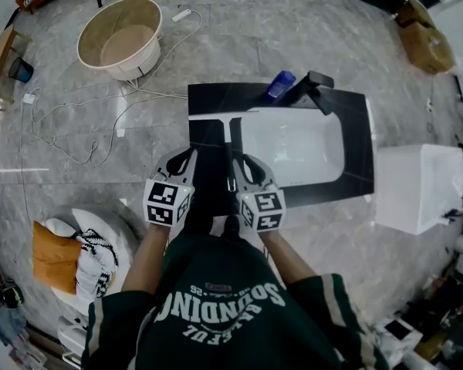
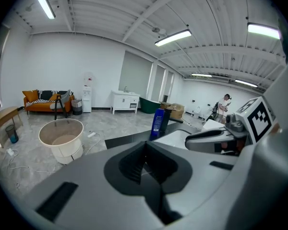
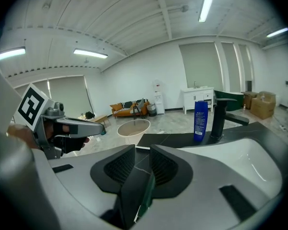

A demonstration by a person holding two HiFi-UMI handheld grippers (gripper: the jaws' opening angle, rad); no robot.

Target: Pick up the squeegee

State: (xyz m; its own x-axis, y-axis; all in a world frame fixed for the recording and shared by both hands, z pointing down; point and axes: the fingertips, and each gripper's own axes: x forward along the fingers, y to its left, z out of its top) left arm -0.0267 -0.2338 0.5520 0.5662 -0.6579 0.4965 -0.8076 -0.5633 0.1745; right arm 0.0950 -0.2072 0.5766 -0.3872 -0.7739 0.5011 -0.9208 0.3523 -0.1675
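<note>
The squeegee (image 1: 225, 128) lies flat on the black counter (image 1: 204, 99), just left of the white sink (image 1: 293, 146). It has a pale cross-bar at the far end and a thin handle pointing back toward me. Both grippers hover side by side just short of the handle's near end. My right gripper (image 1: 243, 163) is in line with the handle. Its jaws stand a little apart (image 3: 142, 159) with nothing pressed between them, and the handle shows as a thin pale line beyond the gap. My left gripper (image 1: 181, 159) is to the left, its pads together (image 2: 145, 159) and empty.
A blue bottle (image 1: 279, 85) and a black faucet (image 1: 312, 89) stand at the counter's far edge. On the floor are a beige tub (image 1: 121, 37), a trailing white cable (image 1: 85, 122), a white basin unit (image 1: 417, 187) at right and a laundry pile (image 1: 69, 257) at left.
</note>
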